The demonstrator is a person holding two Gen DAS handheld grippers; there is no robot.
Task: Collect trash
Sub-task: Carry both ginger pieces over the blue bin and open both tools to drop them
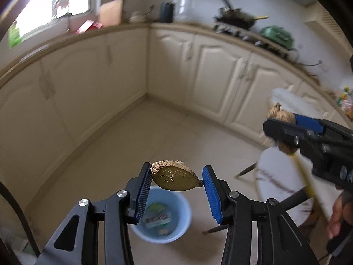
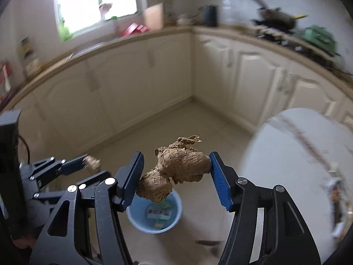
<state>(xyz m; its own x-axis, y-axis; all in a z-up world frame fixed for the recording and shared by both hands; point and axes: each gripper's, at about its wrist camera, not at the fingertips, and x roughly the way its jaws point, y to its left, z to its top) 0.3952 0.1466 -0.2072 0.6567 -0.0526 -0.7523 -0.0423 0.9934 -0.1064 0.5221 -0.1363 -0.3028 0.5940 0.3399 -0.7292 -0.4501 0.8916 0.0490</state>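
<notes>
In the left wrist view, at lower centre, our left gripper (image 1: pixel 177 182) has its blue pads closed onto a flat brown slice (image 1: pixel 176 177), cut face toward the camera, one pad touching each end. Directly below it in the frame, on the tiled floor, sits the blue bin (image 1: pixel 184 212) with wrappers (image 1: pixel 157 217) lying inside. At the right edge, our right gripper (image 1: pixel 284 130) clamps a lumpy brown root (image 1: pixel 283 116), above a white table (image 1: pixel 284 176).

In the right wrist view, the left gripper (image 2: pixel 88 165) shows blurred at lower left, a brown scrap at its tips. At lower centre, the right gripper (image 2: pixel 176 175) is partly closed, its pads pinching the root (image 2: pixel 176 172) from both sides; the root hangs over the bin (image 2: pixel 134 218), which sits low in the frame. The table (image 2: pixel 297 154) fills the right side. Cream cabinets (image 2: pixel 132 77) run across the upper half of both views.
</notes>
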